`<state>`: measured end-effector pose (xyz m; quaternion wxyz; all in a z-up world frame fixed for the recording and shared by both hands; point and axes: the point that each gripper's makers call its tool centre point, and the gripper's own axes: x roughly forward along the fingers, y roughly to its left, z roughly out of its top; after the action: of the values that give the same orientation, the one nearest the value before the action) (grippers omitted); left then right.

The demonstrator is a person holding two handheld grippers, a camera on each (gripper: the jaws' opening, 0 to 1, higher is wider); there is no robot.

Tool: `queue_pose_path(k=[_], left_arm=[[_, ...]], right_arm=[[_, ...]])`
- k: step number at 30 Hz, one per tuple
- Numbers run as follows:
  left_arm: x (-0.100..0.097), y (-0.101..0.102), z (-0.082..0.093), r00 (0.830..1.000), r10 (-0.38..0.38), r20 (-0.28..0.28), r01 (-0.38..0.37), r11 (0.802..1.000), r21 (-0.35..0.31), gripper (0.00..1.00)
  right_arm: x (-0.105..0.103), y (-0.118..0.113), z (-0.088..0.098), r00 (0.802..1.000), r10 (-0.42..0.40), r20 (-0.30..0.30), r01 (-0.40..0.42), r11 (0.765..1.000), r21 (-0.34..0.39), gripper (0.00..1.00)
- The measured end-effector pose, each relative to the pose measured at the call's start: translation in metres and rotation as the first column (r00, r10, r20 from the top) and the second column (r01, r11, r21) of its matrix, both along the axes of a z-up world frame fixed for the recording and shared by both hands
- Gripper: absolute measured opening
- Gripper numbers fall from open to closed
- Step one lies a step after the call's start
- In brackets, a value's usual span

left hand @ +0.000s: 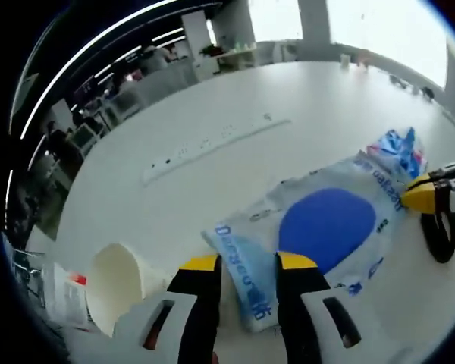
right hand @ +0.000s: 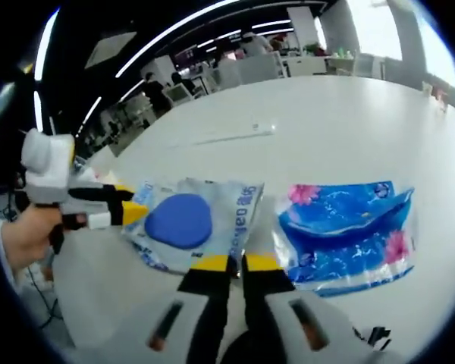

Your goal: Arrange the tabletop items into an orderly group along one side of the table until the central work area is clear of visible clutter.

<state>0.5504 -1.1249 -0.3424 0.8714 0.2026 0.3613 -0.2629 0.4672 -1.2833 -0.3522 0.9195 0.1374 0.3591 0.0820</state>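
Observation:
A clear packet printed in blue, with a round blue pad inside (left hand: 326, 227), lies flat on the white table (left hand: 303, 98). Its near corner runs between the yellow-tipped jaws of my left gripper (left hand: 248, 263), which stand apart and open. From the right, my right gripper (left hand: 423, 194) meets the packet's far edge. In the right gripper view the same packet (right hand: 186, 220) lies ahead, and my right gripper (right hand: 237, 263) is shut on its near edge. The left gripper (right hand: 129, 205) reaches the packet from the left, held by a hand (right hand: 23, 235). A blue flowered tissue pack (right hand: 345, 227) lies beside the packet.
A white paper cup (left hand: 117, 284) lies on its side left of my left jaws, with a small red-marked packet (left hand: 68, 292) beyond it. A long white power strip (left hand: 212, 144) runs across the table. Desks and chairs stand past the far edge.

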Motion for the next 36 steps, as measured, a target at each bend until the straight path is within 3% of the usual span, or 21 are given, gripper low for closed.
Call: queue_pose_path(k=[4, 8, 12, 15, 20, 21, 24, 26, 29, 30, 32, 36], left_arm=[[-0.001, -0.005, 0.018, 0.999, -0.017, 0.047, 0.018, 0.999, -0.029, 0.35], [-0.003, -0.019, 0.044, 0.994, 0.0, 0.111, 0.02, 0.984, -0.178, 0.52], [-0.023, -0.029, 0.073, 0.987, -0.003, 0.16, 0.053, 0.951, -0.305, 0.65], [-0.036, -0.026, 0.085, 0.985, 0.007, 0.175, 0.055, 0.937, -0.346, 0.74], [-0.056, -0.021, 0.093, 0.99, 0.019, 0.138, 0.042, 0.904, -0.425, 0.91], [-0.064, -0.024, 0.099, 0.991, -0.001, 0.136, 0.064, 0.884, -0.463, 0.94], [-0.075, -0.019, 0.106, 0.99, -0.012, 0.142, 0.079, 0.871, -0.484, 0.97], [-0.081, -0.014, 0.117, 0.986, -0.002, 0.165, 0.089, 0.851, -0.517, 0.97], [-0.09, -0.005, 0.142, 0.974, 0.035, 0.222, 0.109, 0.792, -0.6, 0.97], [-0.093, -0.001, 0.156, 0.966, 0.062, 0.252, 0.12, 0.757, -0.643, 0.97], [-0.1, 0.013, 0.169, 0.959, 0.099, 0.265, 0.115, 0.719, -0.686, 0.97], [-0.113, 0.042, 0.185, 0.954, 0.141, 0.264, 0.095, 0.694, -0.713, 0.97]], right_arm=[[-0.001, 0.006, 0.013, 0.999, 0.02, 0.042, -0.02, 1.0, -0.005, 0.22], [0.0, 0.013, 0.042, 0.989, 0.03, 0.145, -0.032, 0.999, 0.014, 0.24], [-0.009, 0.015, 0.063, 0.976, 0.025, 0.218, -0.033, 0.999, 0.035, 0.28], [-0.02, 0.015, 0.071, 0.973, 0.01, 0.23, -0.03, 0.996, 0.082, 0.37], [-0.043, 0.012, 0.078, 0.973, 0.009, 0.23, -0.027, 0.997, 0.077, 0.44], [-0.047, 0.011, 0.08, 0.973, 0.006, 0.233, -0.024, 0.997, 0.077, 0.46], [-0.06, 0.007, 0.085, 0.974, -0.01, 0.228, -0.011, 0.996, 0.091, 0.53], [-0.069, 0.002, 0.091, 0.969, -0.038, 0.242, 0.015, 0.995, 0.096, 0.57], [-0.084, -0.001, 0.095, 0.97, -0.051, 0.239, 0.028, 0.995, 0.097, 0.59], [-0.088, -0.002, 0.097, 0.969, -0.056, 0.242, 0.032, 0.994, 0.101, 0.59], [-0.098, -0.002, 0.1, 0.967, -0.064, 0.247, 0.038, 0.994, 0.106, 0.6], [-0.116, 0.002, 0.105, 0.964, -0.068, 0.257, 0.043, 0.994, 0.1, 0.62]])
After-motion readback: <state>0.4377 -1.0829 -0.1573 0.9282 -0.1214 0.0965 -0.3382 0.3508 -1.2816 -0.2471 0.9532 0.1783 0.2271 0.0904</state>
